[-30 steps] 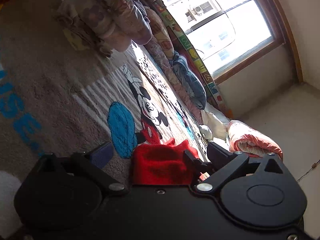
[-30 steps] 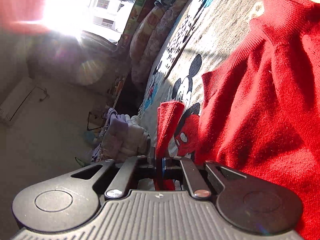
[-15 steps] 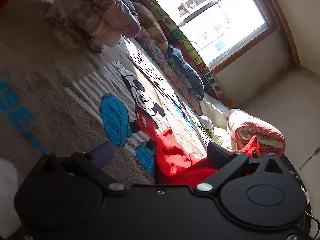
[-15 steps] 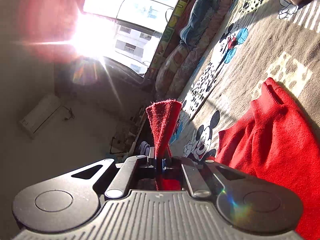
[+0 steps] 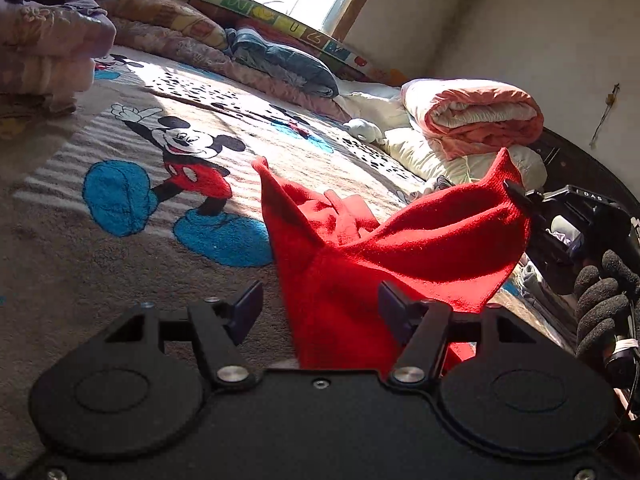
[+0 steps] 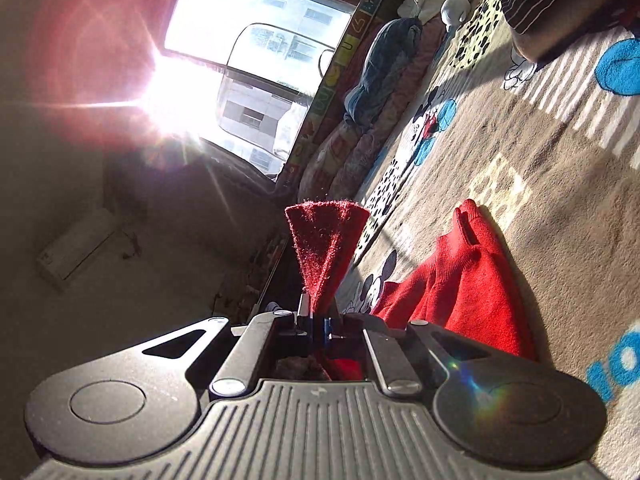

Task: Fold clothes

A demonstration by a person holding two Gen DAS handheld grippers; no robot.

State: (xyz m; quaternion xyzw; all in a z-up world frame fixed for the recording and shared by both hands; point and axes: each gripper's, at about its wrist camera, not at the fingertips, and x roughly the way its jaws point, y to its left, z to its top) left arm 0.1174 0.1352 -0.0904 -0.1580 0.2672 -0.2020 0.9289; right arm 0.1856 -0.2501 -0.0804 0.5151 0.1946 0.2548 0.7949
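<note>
One red sweater (image 5: 360, 248) hangs crumpled, pinched by right gripper (image 6: 318, 322).

A grey cartoon-mouse blanket (image 5: 120, 264) covers the bed. Along its far edge lie a blue bundled cloth (image 5: 280, 62) and a rolled pink-and-white quilt (image 5: 472, 118) resting on cream pillows (image 5: 424, 152). Behind them an alphabet play mat (image 5: 256, 12) leans under the bright window (image 6: 248, 60).

My cartoon-mouse blanket (image 5: 120, 264) carries the red garment (image 5: 344, 280) near its middle; a rolled pink quilt (image 5: 472, 120) and a blue bundle (image 5: 280, 60) lie along its far edge.
</note>
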